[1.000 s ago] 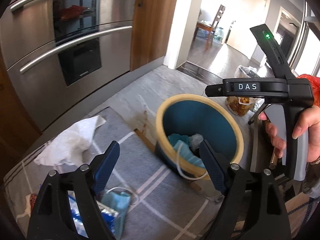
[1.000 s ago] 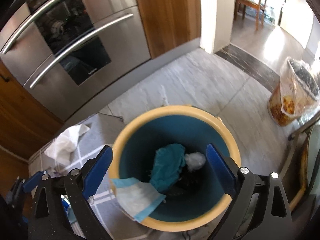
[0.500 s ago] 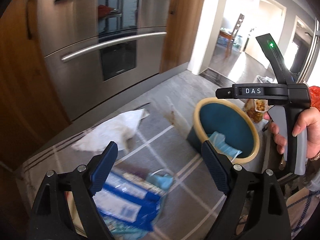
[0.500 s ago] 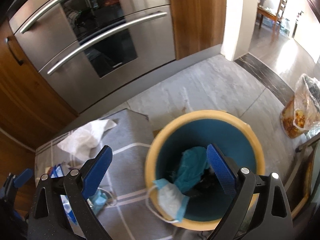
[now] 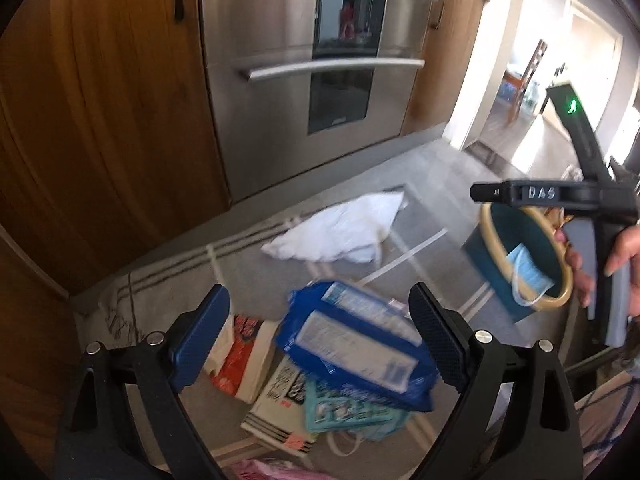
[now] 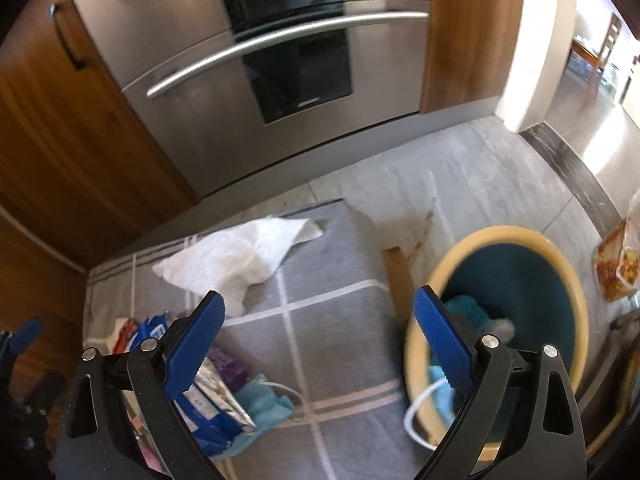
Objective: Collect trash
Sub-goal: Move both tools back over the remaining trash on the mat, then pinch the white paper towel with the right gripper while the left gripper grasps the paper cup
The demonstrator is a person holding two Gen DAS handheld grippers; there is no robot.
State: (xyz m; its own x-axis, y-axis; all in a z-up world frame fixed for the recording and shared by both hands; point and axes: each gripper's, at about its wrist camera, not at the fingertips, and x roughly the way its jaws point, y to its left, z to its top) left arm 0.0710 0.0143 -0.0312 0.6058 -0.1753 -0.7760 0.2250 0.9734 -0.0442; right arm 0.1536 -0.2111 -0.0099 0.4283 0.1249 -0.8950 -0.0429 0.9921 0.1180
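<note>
Found the left gripper [image 5: 318, 300] with jaws opening, nearly at full spread, and nothing between the pads. Found it angled down over the litter pile, judged as lining up for the next pick. Found the right gripper [image 6: 320, 298] spread wide as well and carrying nothing, aimed at the floor between pile and bin.

Noted the steel oven [image 5: 340, 80] and wood cabinets behind the work area, not part of the job. Noted the grey rug [image 6: 320, 264] carrying the uncollected trash. Located the teal bin [image 6: 500, 234] at the rug's right edge, near the pile, judged as placed there to keep each carry short. Located the white paper towel [image 6: 240, 256] lying crumpled near the far edge of the rug, apart from the pile. Located the blue package [image 5: 360, 340] on top of the pile, directly below the left jaws, judged the likely next item. Located one face mask [image 5: 528, 268] draped over the bin rim, half in and half out, judged at risk of slipping off.

Could not read the package print through motion blur. Saw a red-and-white wrapper [image 5: 240, 356] and a second mask [image 6: 260, 400] partly covered by the package. Saw a pink item [image 5: 272, 468] cut off at the frame bottom, not identifiable. Could not see the bin's lower contents past the right finger.
</note>
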